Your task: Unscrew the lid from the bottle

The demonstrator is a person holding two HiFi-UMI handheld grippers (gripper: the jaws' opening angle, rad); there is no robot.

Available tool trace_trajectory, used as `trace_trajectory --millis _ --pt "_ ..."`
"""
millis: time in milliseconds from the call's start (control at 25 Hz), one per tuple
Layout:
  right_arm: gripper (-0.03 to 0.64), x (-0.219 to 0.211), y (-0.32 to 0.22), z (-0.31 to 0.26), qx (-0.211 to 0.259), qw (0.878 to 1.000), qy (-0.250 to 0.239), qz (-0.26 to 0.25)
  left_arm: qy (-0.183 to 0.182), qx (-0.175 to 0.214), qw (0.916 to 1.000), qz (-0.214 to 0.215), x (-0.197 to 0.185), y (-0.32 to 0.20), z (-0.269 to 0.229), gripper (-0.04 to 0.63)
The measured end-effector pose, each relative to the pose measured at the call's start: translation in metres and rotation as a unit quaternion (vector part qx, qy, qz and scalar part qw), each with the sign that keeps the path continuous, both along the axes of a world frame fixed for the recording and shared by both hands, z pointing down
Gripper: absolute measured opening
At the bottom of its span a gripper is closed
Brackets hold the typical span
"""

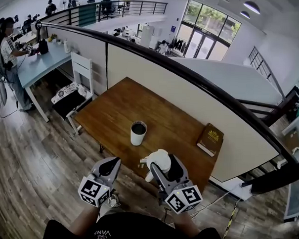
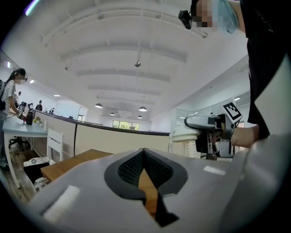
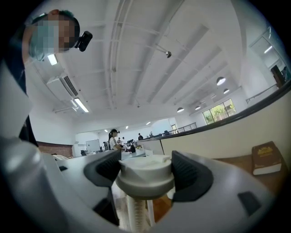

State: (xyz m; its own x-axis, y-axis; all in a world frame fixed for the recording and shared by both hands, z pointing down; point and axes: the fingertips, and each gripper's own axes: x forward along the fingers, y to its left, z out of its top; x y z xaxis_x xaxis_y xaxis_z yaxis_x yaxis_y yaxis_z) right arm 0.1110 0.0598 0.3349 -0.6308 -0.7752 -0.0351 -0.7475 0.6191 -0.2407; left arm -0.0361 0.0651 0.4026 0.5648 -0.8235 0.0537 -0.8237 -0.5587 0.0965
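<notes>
My right gripper (image 1: 163, 167) is shut on the white lid (image 3: 145, 172) of a bottle. The bottle's clear, marked body (image 3: 133, 210) hangs below the jaws. In the head view the bottle (image 1: 156, 160) is held in the air over the near edge of the wooden table (image 1: 115, 110). My left gripper (image 1: 112, 164) is to the left of it, apart from the bottle. Its jaws are shut with nothing between them (image 2: 144, 152). The left gripper view shows the bottle (image 2: 185, 139) and the right gripper (image 2: 213, 132) off to the right.
A white cup (image 1: 138, 133) with a dark inside stands in the middle of the table. A brown book (image 1: 210, 139) lies at the table's right edge, also in the right gripper view (image 3: 266, 159). A white chair (image 1: 76, 86) stands left of the table, and a partition wall runs behind it.
</notes>
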Motion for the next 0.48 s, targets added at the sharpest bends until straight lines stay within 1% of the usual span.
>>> trace_trajectory --millis 240,480 --pt "0.325 0.005 0.009 0.003 -0.002 1.000 0.001 -0.012 0.001 -0.001 0.9999 -0.017 0.005 0.013 0.004 0.011" --pt "0.325 0.013 0.014 0.006 -0.005 1.000 0.002 -0.017 0.003 -0.003 0.9997 -0.023 0.014 0.021 0.005 0.011"
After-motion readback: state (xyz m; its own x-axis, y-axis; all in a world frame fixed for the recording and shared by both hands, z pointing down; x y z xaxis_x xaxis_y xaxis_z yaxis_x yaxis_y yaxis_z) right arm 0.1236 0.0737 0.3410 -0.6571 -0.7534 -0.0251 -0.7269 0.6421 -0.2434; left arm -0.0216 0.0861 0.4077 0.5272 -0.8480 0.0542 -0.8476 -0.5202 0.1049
